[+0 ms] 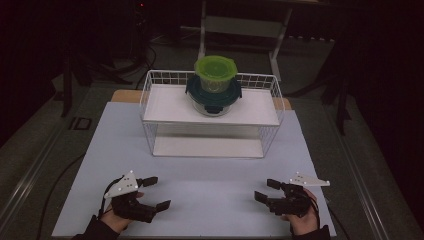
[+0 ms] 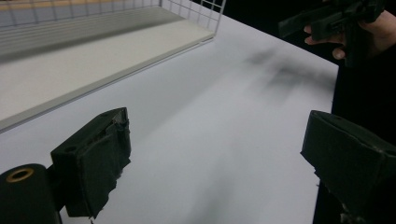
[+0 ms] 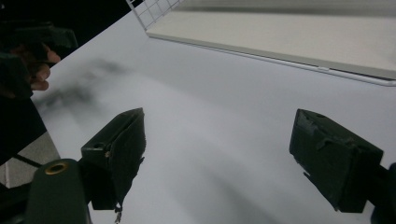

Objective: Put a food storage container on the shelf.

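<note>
- Dim room; white desk (image 1: 200,200) under my grippers.
- Wire rack (image 1: 150,90) beyond, stacked lidded containers (image 1: 215,85) on top shelf.
- Left gripper (image 1: 159,192), right gripper (image 1: 264,190): fingers spread, holding nothing.

Black two-jaw tongs (image 1: 155,192) (image 1: 265,190), grey three-cornered top plates, dark sleeves.

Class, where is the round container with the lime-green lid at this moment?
In the high view, the round container with the lime-green lid sits stacked on a teal-lidded glass container, centred on the white wire rack's top shelf.
</note>
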